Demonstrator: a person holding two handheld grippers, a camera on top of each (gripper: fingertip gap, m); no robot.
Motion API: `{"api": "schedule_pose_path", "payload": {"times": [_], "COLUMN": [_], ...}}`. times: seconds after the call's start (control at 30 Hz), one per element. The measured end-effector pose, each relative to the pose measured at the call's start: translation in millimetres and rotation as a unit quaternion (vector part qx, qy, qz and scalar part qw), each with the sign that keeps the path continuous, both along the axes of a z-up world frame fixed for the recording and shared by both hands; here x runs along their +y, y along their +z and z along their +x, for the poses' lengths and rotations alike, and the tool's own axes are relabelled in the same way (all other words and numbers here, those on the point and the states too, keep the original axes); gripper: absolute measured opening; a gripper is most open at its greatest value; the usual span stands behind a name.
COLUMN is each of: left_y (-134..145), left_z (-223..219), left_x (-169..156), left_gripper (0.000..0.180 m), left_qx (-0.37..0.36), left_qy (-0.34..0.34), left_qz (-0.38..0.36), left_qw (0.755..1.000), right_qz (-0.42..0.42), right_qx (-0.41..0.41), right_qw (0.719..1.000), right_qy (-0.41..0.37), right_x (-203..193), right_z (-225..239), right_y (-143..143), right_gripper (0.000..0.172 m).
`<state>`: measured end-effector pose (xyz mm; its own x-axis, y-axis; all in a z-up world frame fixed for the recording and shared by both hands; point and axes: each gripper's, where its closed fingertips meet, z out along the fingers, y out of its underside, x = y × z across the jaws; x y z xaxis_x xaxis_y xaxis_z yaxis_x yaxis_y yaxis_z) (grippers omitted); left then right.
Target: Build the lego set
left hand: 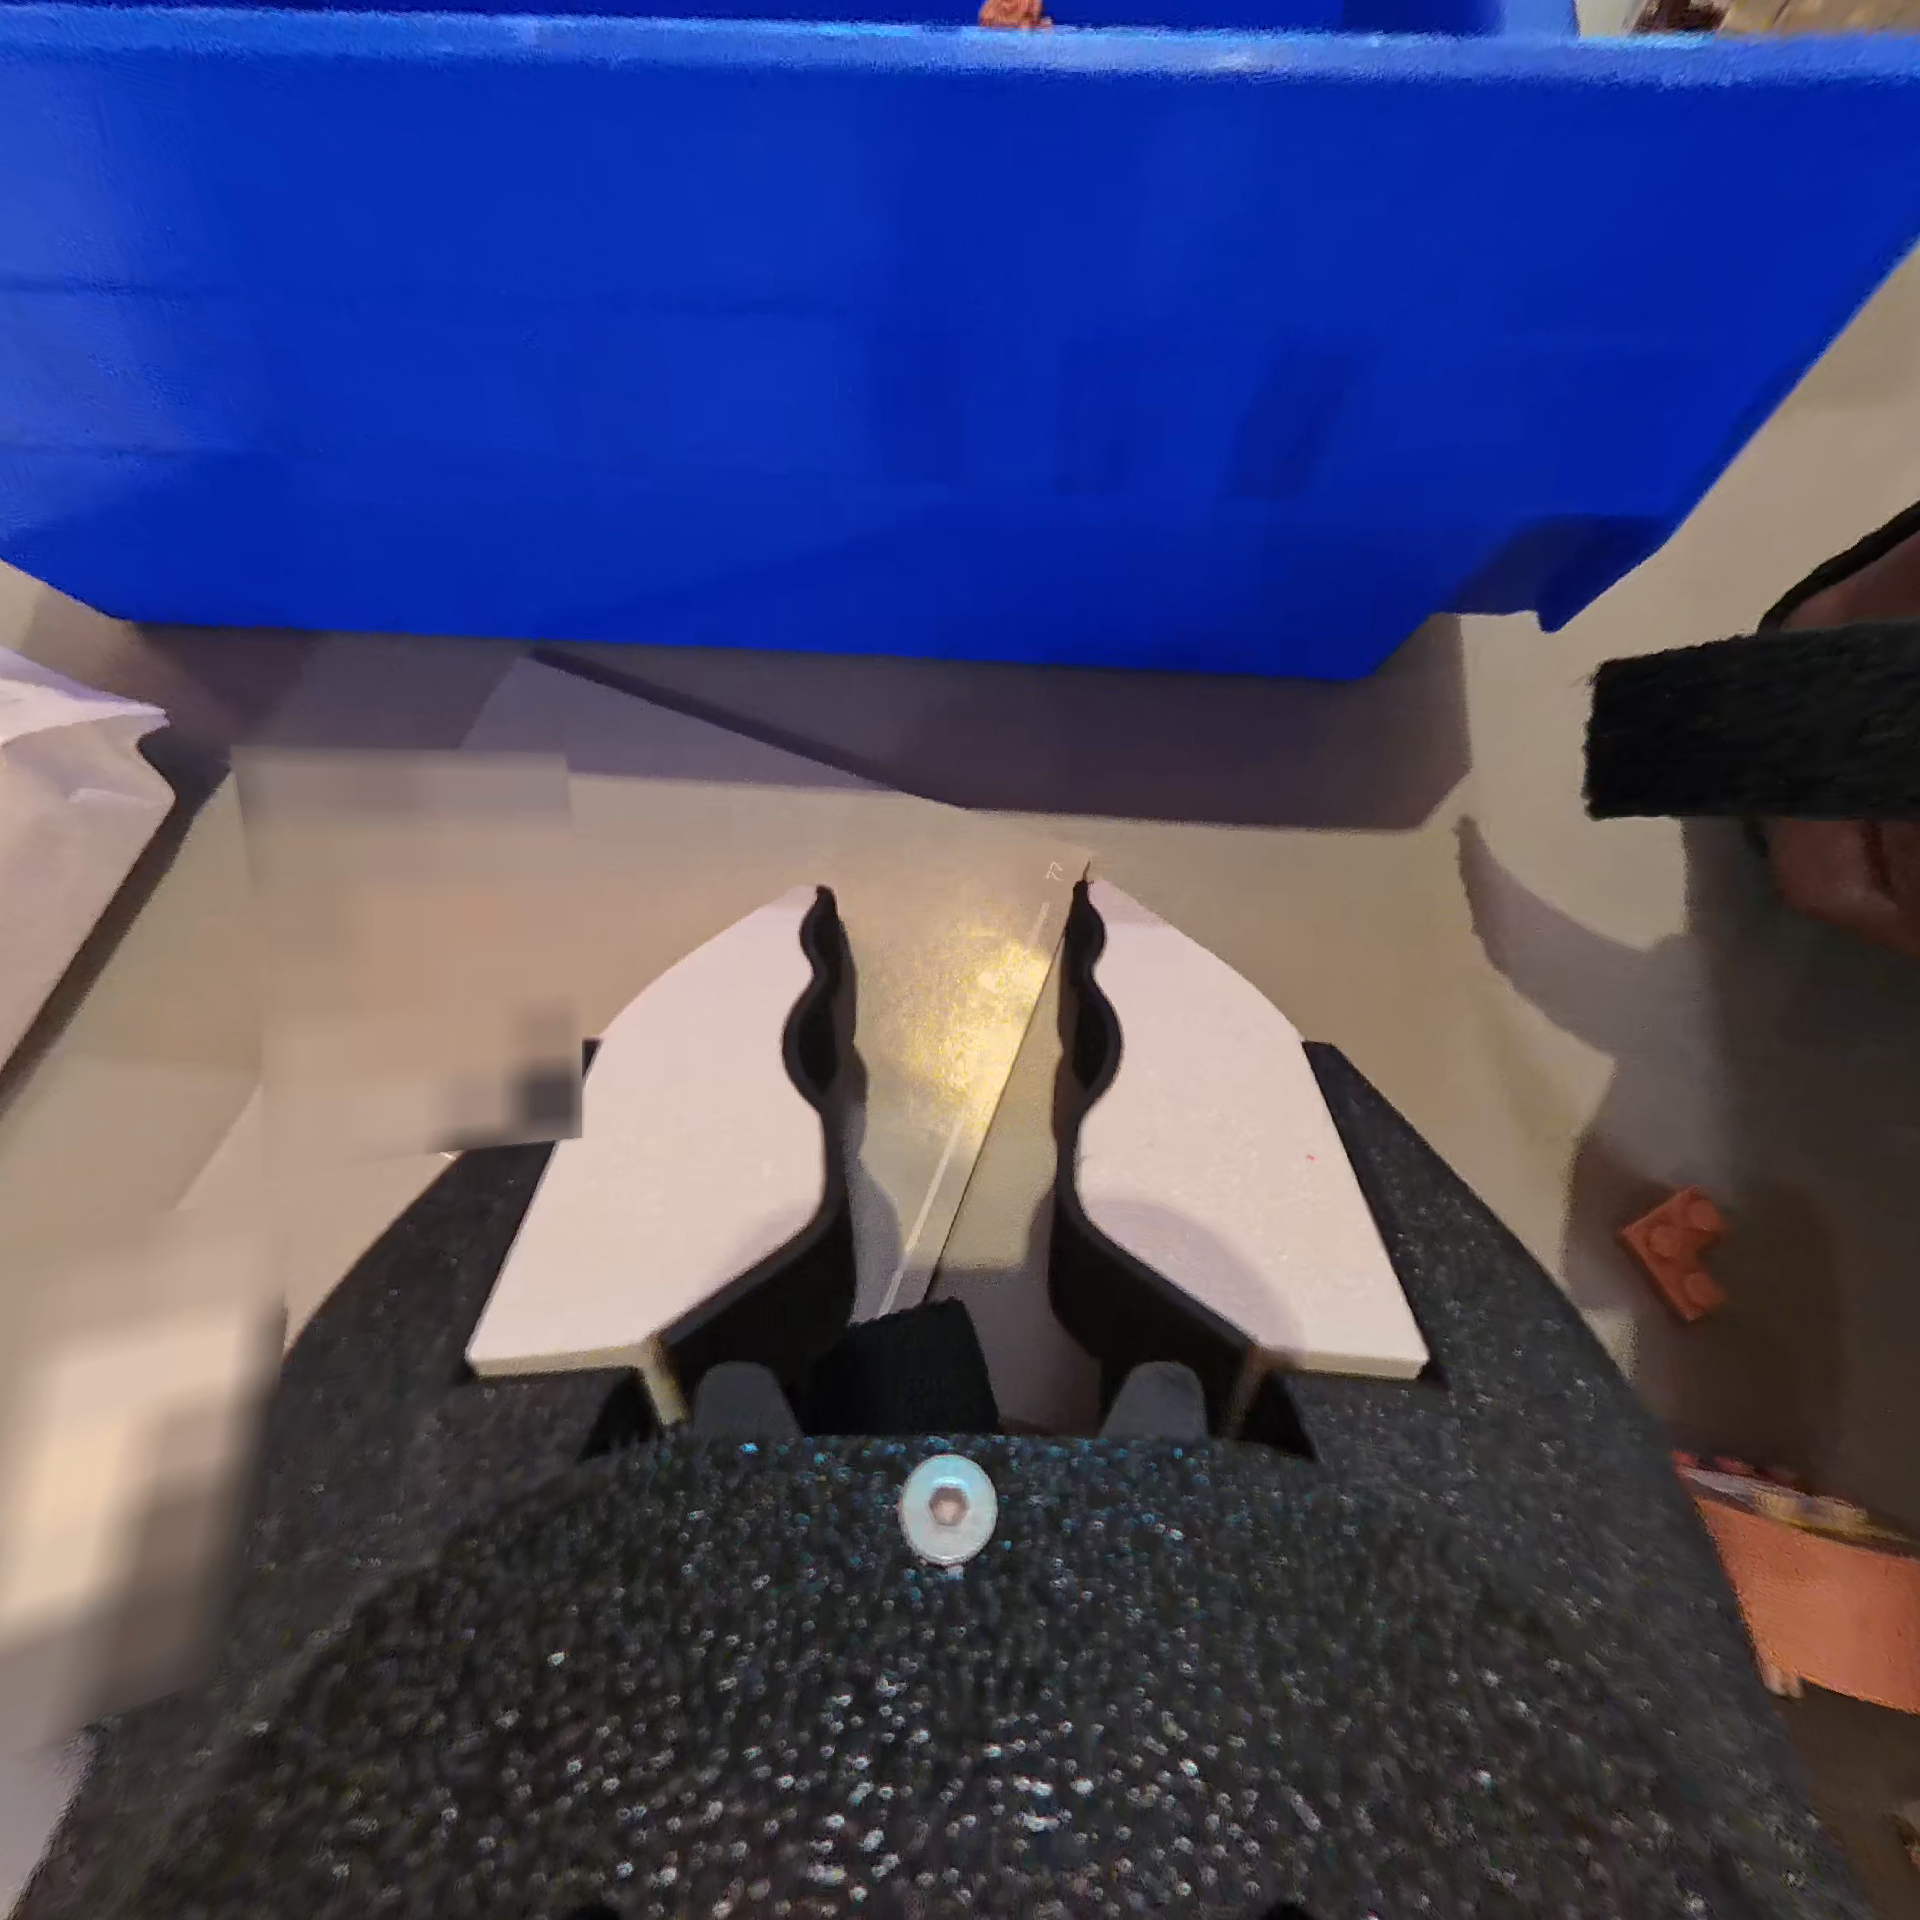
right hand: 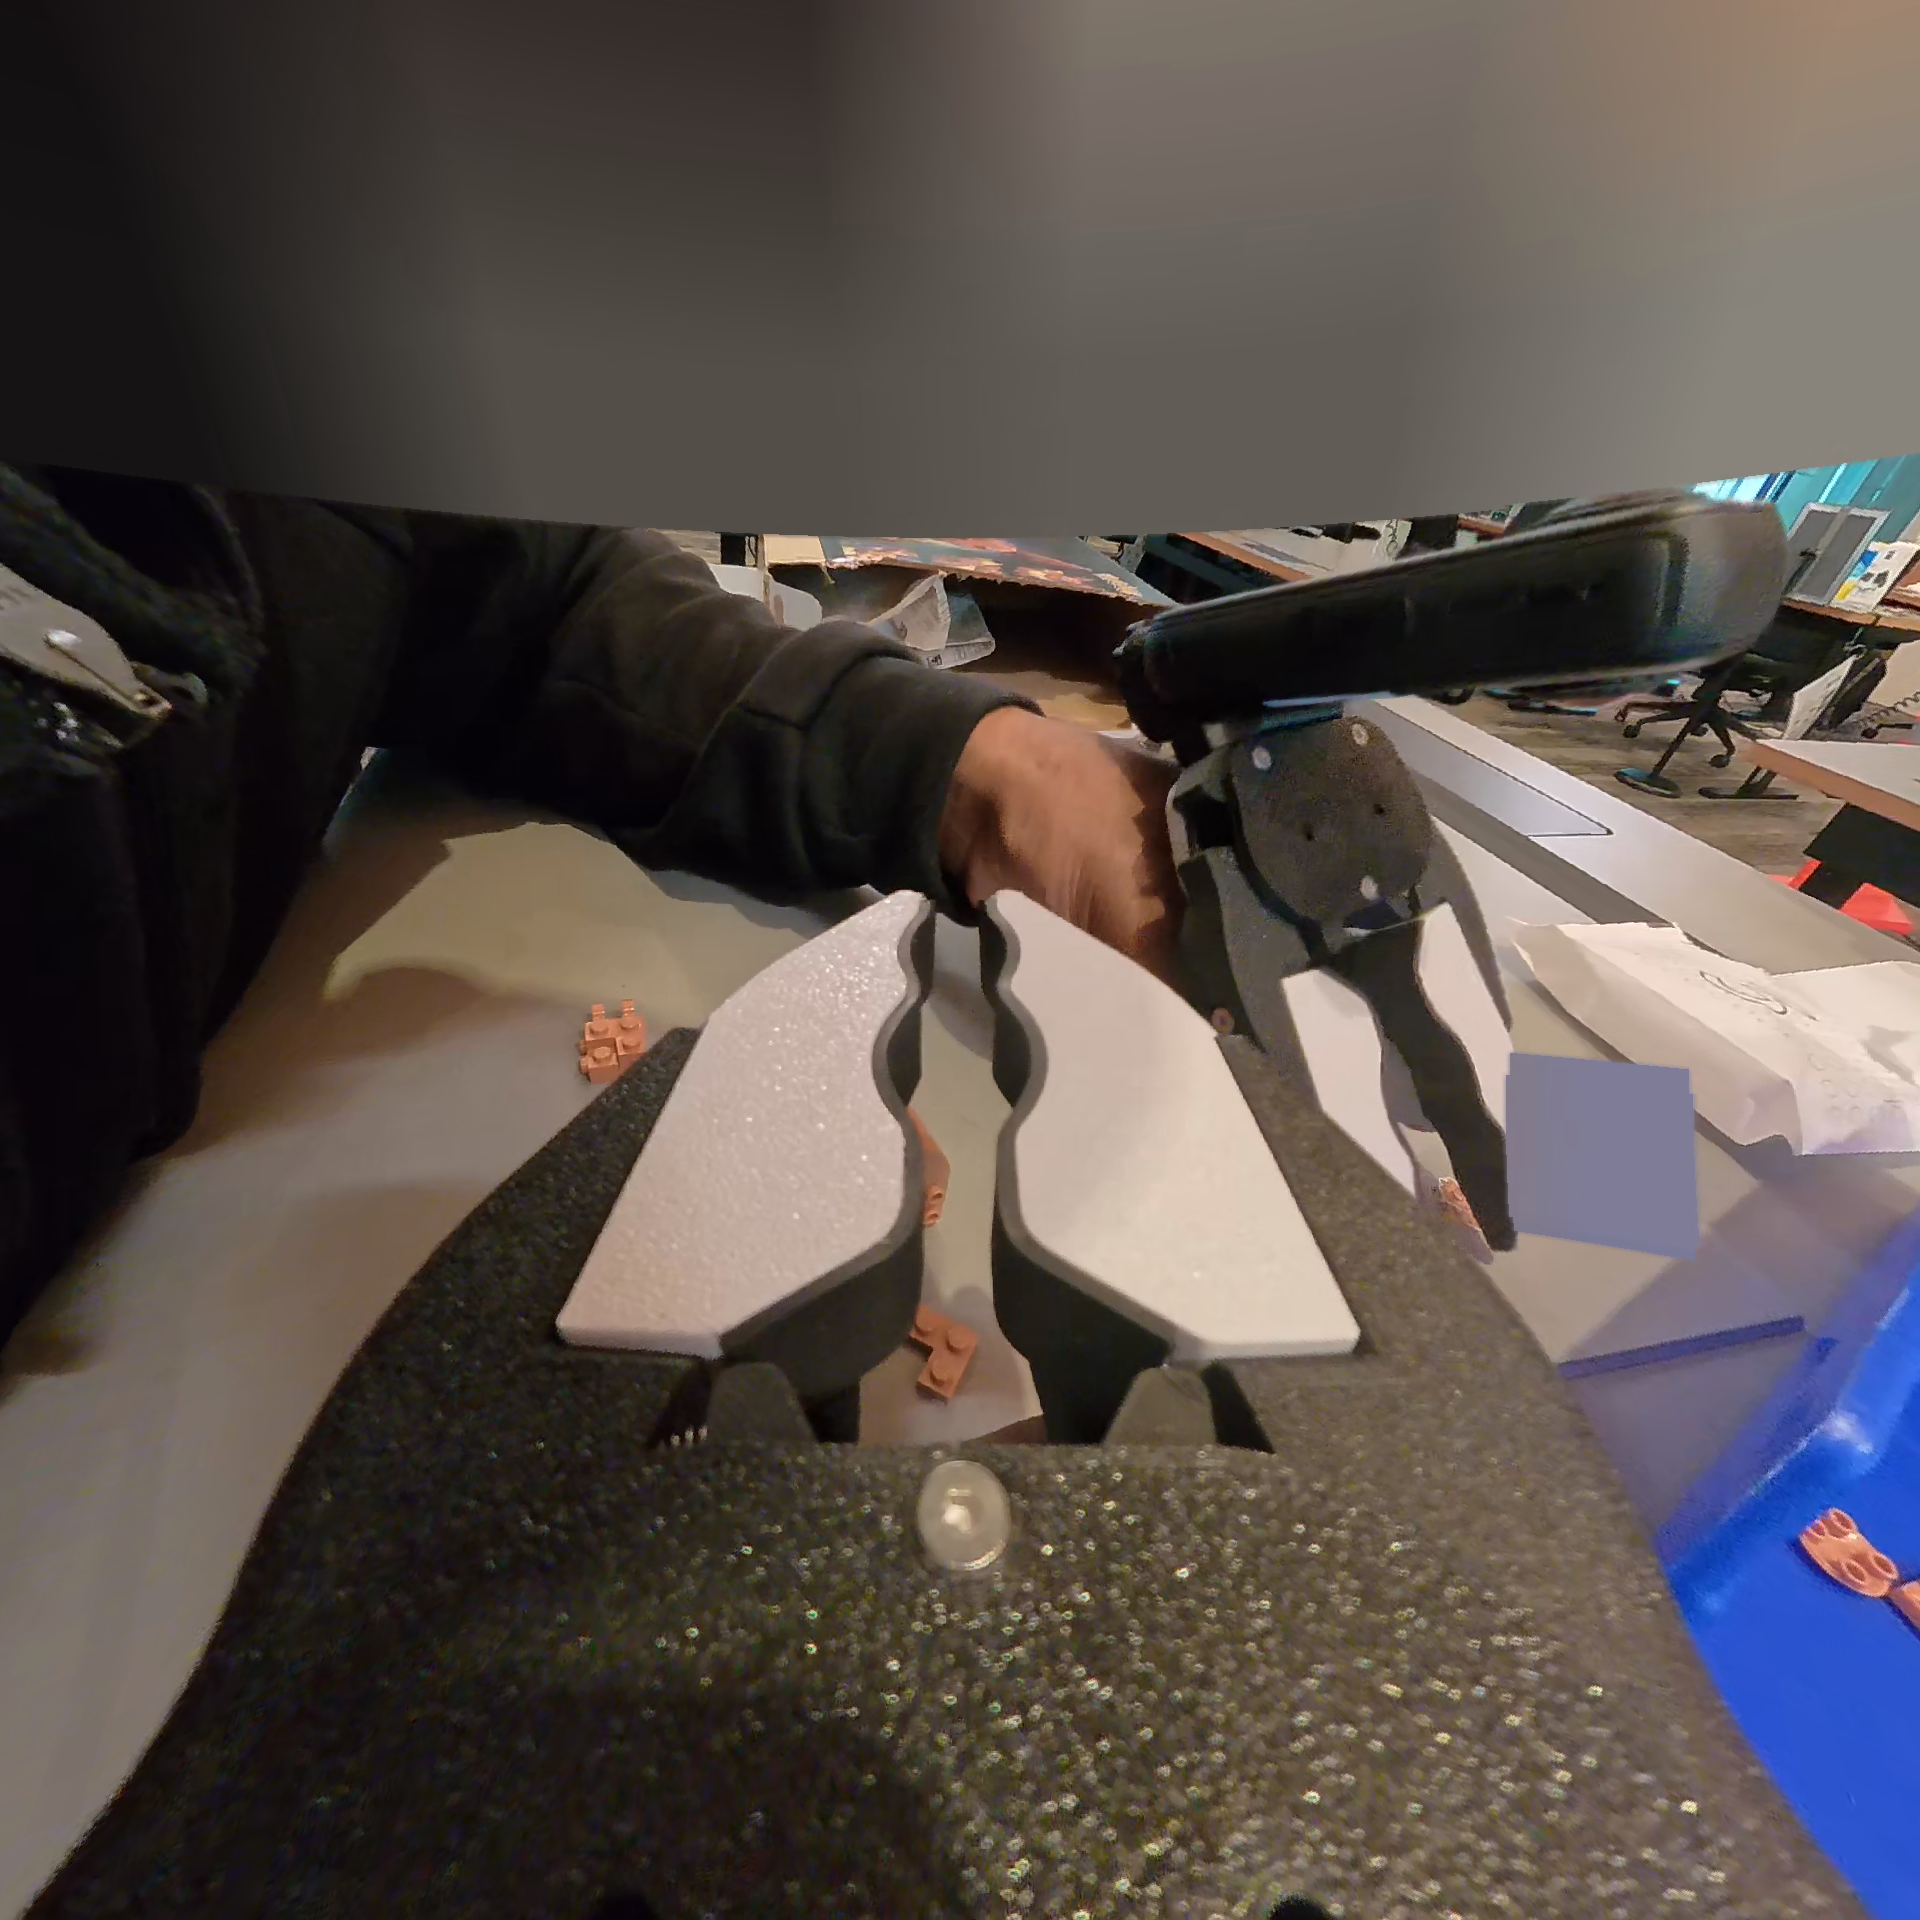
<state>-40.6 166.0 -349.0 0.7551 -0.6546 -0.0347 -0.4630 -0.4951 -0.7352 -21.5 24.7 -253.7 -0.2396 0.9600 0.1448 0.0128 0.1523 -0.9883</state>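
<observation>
My left gripper [left hand: 956,894] is open, with nothing between its white fingers [left hand: 727,1091]. It hovers low over the grey table [left hand: 1351,935], just in front of a blue bin [left hand: 935,312]. It also shows in the right wrist view [right hand: 1481,1216], tips pointing down at the table beside a small brown piece [right hand: 1455,1205]. My right gripper [right hand: 956,904] has its jaws close together with a narrow slit between them, and nothing shows between its tips. Small brown bricks [right hand: 945,1351] lie on the table below it.
A brown brick [left hand: 1673,1252] lies right of the left gripper. Another brown brick [right hand: 608,1039] lies left of the right gripper. Brown pieces [right hand: 1855,1569] lie in the blue bin [right hand: 1829,1455]. White paper [right hand: 1714,1039] lies at the far right. A person's dark sleeve [right hand: 520,707] reaches across. There is about 15 centimeters between the tips of the two grippers. About 10 centimeters separates my right fingertips from the brown brick [left hand: 1673,1252]. It is also in sight in the right wrist view [right hand: 953,1333].
</observation>
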Motion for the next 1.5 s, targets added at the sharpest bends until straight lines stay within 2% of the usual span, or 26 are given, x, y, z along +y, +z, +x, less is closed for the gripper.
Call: {"api": "schedule_pose_path", "payload": {"times": [0.2,0.7,0.87,1.1,1.5], "left_y": [-1,3,3,-4,5], "left_z": [2,-4,-5,3,-4], "left_x": [2,2,1,0,0], "left_gripper": [0.041,0.041,0.04,0.039,0.039], "left_qx": [0.022,-0.031,-0.025,0.033,-0.024], "left_qy": [-0.004,0.016,0.014,-0.009,0.008], "left_qz": [0.01,-0.012,-0.009,0.01,-0.008], "left_qw": [1.0,0.999,1.0,0.999,1.0], "right_qz": [0.002,0.001,0.002,0.004,0.005], "right_qx": [0.0,0.001,0.0,-0.001,-0.001], "right_qw": [1.0,1.0,1.0,1.0,1.0], "right_qy": [0.0,0.0,0.001,0.001,0.002], "right_x": [0,0,0,-1,-1], "right_z": [0,0,0,0,0], "right_y": [0,0,0,-1,-1], "right_gripper": [0.007,0.007,0.007,0.007,0.007]}}
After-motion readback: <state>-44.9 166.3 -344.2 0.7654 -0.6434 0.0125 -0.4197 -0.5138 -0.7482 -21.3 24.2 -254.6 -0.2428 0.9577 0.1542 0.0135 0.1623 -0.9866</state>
